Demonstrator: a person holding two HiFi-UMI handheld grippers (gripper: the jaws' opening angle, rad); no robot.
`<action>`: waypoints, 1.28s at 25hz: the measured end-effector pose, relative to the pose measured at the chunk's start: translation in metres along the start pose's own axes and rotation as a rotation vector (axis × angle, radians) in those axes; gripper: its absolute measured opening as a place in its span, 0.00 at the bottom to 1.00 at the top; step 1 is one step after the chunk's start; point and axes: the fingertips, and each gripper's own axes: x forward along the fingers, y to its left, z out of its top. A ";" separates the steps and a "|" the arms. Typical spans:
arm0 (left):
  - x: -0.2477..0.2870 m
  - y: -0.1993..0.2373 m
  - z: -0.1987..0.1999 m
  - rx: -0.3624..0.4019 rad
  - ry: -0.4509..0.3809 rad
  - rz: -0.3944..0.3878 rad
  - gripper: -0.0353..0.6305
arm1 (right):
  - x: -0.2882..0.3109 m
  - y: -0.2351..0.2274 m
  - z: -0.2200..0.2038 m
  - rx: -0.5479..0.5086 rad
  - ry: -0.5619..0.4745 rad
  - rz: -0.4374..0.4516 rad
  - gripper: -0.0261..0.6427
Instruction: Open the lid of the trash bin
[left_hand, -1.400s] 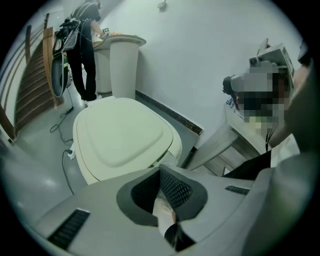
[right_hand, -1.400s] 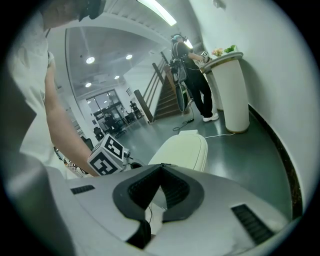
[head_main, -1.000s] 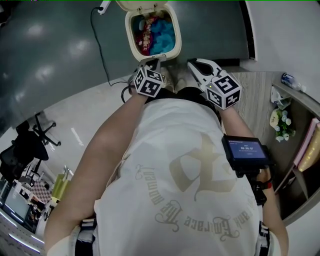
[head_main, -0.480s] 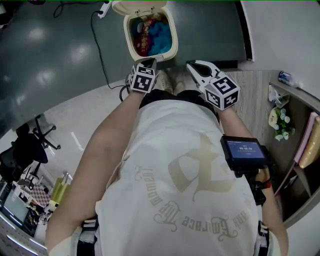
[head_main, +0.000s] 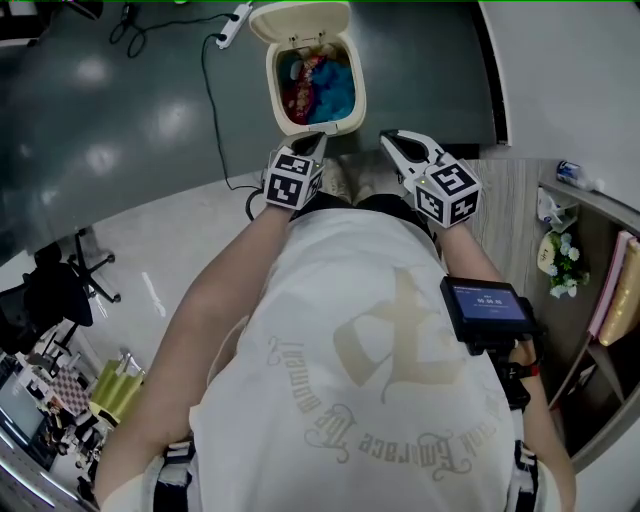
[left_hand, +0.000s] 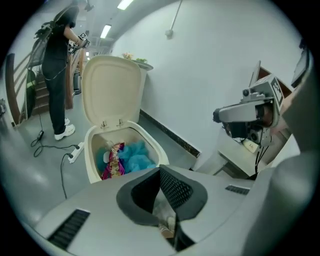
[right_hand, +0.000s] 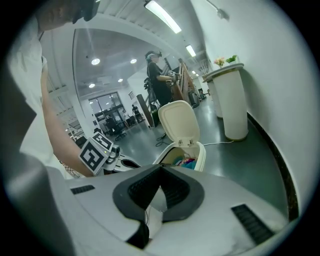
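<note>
The cream trash bin (head_main: 350, 100) stands on the dark floor ahead of me. Its lid (head_main: 300, 20) is tipped up and back on its hinges. Blue and red rubbish (head_main: 318, 85) fills the inside. My left gripper (head_main: 312, 138) hovers just short of the bin's near rim, shut and holding nothing. My right gripper (head_main: 392, 135) hangs to the right of the bin, also shut and empty. The left gripper view shows the raised lid (left_hand: 111, 90) and rim (left_hand: 150, 145) beyond the left gripper (left_hand: 160, 169). The right gripper (right_hand: 161, 167) faces the bin (right_hand: 199, 152) from the side.
A power strip (head_main: 235, 15) and its cable (head_main: 210, 90) lie on the floor left of the bin. A white wall runs along the right, with a shelf of flowers (head_main: 560, 245). An office chair (head_main: 60, 290) stands at far left. Behind the bin stand a person (left_hand: 57, 60) and a tall white planter (right_hand: 231, 100).
The view has shifted a little, so the bin sits slightly further right and lower. Both grippers keep their places near the bin, and the lid stays up.
</note>
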 end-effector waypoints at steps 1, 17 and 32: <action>-0.005 -0.001 0.006 -0.010 -0.022 0.000 0.07 | 0.001 0.001 0.002 -0.002 -0.004 0.001 0.05; -0.088 -0.004 0.078 -0.011 -0.283 0.021 0.07 | 0.004 0.016 0.046 -0.071 -0.078 0.041 0.05; -0.128 0.006 0.096 -0.048 -0.387 0.025 0.07 | -0.007 0.031 0.074 -0.132 -0.141 0.061 0.05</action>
